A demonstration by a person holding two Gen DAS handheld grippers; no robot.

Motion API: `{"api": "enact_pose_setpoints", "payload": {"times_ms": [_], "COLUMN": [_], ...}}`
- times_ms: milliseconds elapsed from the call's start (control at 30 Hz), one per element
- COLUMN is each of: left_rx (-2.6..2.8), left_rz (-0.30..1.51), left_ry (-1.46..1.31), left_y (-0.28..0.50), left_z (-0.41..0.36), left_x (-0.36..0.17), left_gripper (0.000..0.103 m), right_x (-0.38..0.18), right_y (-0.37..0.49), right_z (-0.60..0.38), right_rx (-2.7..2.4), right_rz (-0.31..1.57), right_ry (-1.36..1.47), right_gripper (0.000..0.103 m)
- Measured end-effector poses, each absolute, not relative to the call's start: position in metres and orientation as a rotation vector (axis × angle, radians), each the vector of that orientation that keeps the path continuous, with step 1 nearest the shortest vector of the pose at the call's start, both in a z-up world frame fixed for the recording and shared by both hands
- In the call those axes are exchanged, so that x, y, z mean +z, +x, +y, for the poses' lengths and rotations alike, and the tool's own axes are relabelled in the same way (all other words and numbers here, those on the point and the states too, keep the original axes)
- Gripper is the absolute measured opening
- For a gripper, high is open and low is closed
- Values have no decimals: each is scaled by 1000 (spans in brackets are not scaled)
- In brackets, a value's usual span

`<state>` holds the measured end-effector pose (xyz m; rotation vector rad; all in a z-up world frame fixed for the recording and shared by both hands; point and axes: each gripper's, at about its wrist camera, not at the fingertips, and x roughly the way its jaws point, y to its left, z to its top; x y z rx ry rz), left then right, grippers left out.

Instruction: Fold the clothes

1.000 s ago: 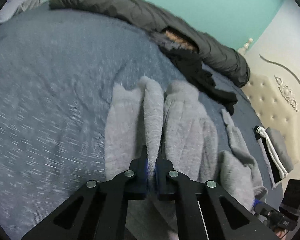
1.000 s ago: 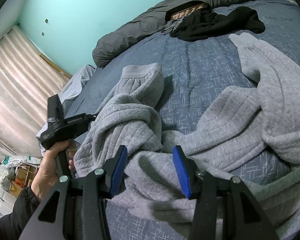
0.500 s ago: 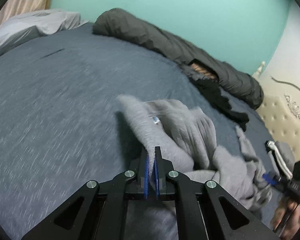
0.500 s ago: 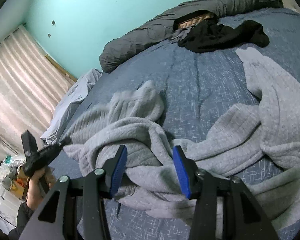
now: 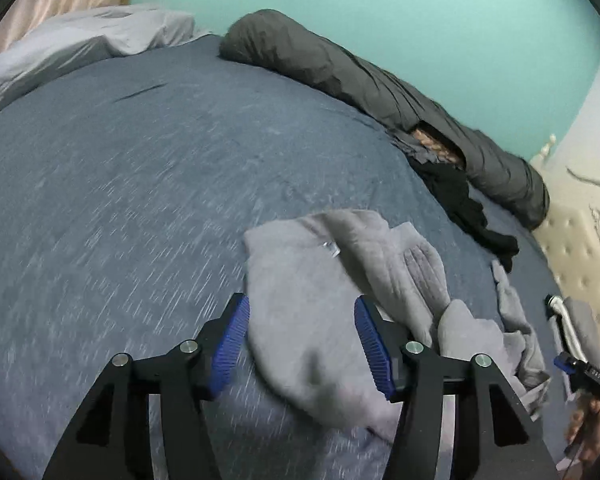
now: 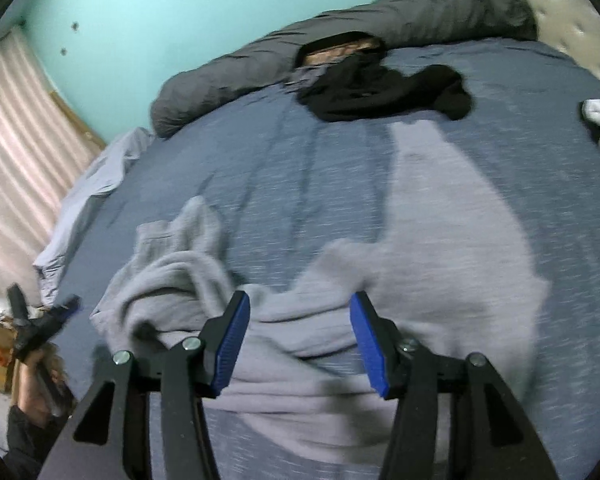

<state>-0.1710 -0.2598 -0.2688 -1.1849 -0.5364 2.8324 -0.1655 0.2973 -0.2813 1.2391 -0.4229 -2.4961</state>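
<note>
A grey quilted sweatshirt [image 5: 340, 288] lies crumpled on the blue bed [image 5: 140, 184]. My left gripper [image 5: 300, 340] hovers open over its near edge, with cloth under the gap but nothing pinched. In the right wrist view the same sweatshirt [image 6: 440, 264] spreads wide, one sleeve reaching toward the far side. My right gripper [image 6: 300, 340] is open just above the bunched middle of the garment. The left gripper [image 6: 44, 324] shows at the left edge there, held by a hand. The right gripper [image 5: 584, 372] appears at the far right of the left wrist view.
A black garment [image 6: 384, 88] lies at the far side next to a rolled dark grey duvet [image 5: 380, 84]. A pale sheet [image 5: 80, 44] is bunched at the far left. Folded clothes [image 5: 572, 324] sit near the padded headboard [image 5: 580, 248]. Curtains [image 6: 16, 128] hang at left.
My left gripper has let go of the grey fabric it was pinching and now stands open; the cloth has dropped onto the bed. The right gripper stayed open and shifted over the sweatshirt.
</note>
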Motion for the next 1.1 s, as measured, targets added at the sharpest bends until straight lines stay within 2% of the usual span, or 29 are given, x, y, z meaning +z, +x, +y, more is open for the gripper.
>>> {"api": "enact_pose_setpoints", "payload": {"times_ms": [100,167,333,533,700,800,967,1000,1033,1067,1100], "left_rx": [2808,2784,2715,2654,2586,2548,2463,2455,2450,2446,2441], "left_rz": [-407,-355,-207,-20,-7,10,-6,-1,15,30,47], "left_ry": [-1235,-1249,-1283,-1327,-1361,-1394,-1431,-1436,-1442,-1448,-1454], "left_y": [-204,-226,-274,-320,-346,-358,-366,-365,-364,-364,-363], "left_z": [-243,-234,-207,-176,-162,-153,-141,-139,-137,-135,-133], "left_x": [-269,-270,-275,-285,-292,-300,-313,-315,-317,-319,-321], "left_gripper": [59,60,70,72,74,74,74,71,60,43,34], "right_x": [-293,-300,-318,-324,-327,-332,-348,-352,-357,-361,-364], "right_y": [-172,-176,-190,-220,-258,-282,-312,-315,-317,-319,-319], "right_z": [319,334,366,382,390,388,360,353,347,341,338], "right_rx": [-2517,-2530,-2555,-2579,-2551,-2536,-2419,-2400,-2391,-2381,-2380], "right_rz": [-448,-465,-500,-493,-563,-539,-351,-310,-266,-223,-198], "right_ry": [1302,1345,1438,1449,1462,1516,1624,1644,1673,1701,1707], "right_gripper": [54,61,63,65,66,66,66,66,66,66,65]}}
